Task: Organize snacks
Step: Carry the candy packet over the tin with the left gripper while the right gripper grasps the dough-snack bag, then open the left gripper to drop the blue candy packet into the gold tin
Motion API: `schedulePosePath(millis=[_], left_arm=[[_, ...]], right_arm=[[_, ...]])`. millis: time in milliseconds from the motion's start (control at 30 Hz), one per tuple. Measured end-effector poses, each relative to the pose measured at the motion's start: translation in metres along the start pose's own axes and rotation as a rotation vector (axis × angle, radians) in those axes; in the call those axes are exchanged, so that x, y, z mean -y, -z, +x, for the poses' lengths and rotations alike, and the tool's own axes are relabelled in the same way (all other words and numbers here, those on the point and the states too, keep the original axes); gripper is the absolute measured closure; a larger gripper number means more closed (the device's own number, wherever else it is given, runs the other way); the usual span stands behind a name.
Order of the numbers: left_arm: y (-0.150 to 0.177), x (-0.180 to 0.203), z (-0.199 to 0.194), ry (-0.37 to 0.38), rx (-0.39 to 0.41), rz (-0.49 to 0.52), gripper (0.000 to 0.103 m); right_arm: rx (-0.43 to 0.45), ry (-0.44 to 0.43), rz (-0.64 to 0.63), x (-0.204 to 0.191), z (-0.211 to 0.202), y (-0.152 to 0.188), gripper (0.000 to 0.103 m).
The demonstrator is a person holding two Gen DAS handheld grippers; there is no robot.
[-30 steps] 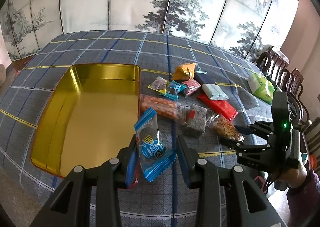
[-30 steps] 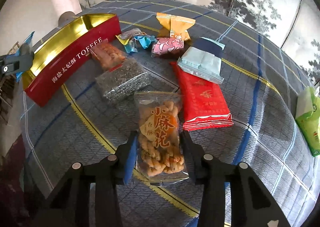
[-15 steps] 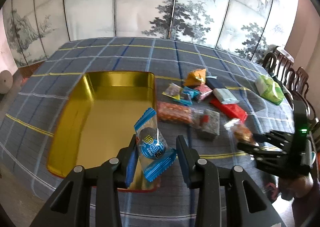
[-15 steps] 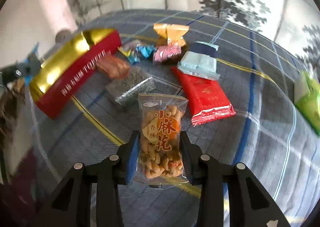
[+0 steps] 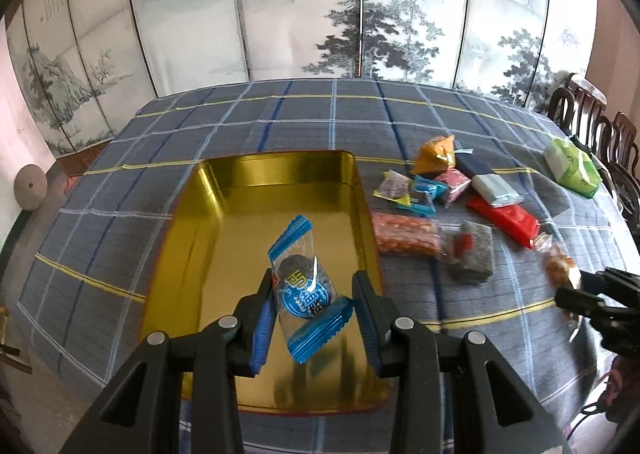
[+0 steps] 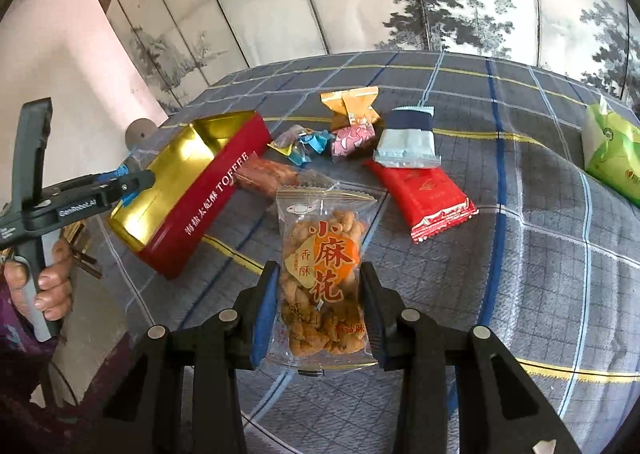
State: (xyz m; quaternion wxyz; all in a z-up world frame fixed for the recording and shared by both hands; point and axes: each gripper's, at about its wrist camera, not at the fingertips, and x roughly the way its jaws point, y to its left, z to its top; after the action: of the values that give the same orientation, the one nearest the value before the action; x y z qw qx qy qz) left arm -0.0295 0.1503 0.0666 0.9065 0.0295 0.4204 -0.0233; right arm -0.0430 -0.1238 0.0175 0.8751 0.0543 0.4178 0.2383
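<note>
**Both grippers carry snacks above the desk**

The left gripper (image 5: 314, 294) is clamped on a blue candy packet (image 5: 308, 290) above the gold tin (image 5: 200, 213), long axis tilted toward 11 o'clock. The right gripper (image 6: 318, 294) is clamped on a bag of fried twists (image 6: 322, 278), long axis toward 12 o'clock. Loose snacks, including a red packet (image 6: 424, 197), lie beyond it at 12 to 1 o'clock; the tin sits at 10 o'clock.

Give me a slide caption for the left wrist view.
Left gripper holds a blue-wrapped snack above the gold tin.

My left gripper (image 5: 314, 304) jaws clamp a blue-wrapped snack (image 5: 306, 290); my right gripper (image 6: 320, 302) jaws pinch a twist-snack bag (image 6: 324, 274), both raised.
</note>
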Motion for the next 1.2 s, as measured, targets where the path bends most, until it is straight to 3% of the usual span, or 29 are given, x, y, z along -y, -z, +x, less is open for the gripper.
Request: schedulePosePath(millis=[600, 1200], left_arm=[[-0.030, -0.037, 0.044, -0.090, -0.032, 0.112, 0.066], [-0.051, -0.059, 0.107, -0.126, -0.144, 0.175, 0.066]], right_arm=[[0.033, -0.023, 0.045, -0.012, 0.002, -0.021, 0.067], [0.009, -0.023, 0.048, -0.016, 0.020, -0.029, 0.067]])
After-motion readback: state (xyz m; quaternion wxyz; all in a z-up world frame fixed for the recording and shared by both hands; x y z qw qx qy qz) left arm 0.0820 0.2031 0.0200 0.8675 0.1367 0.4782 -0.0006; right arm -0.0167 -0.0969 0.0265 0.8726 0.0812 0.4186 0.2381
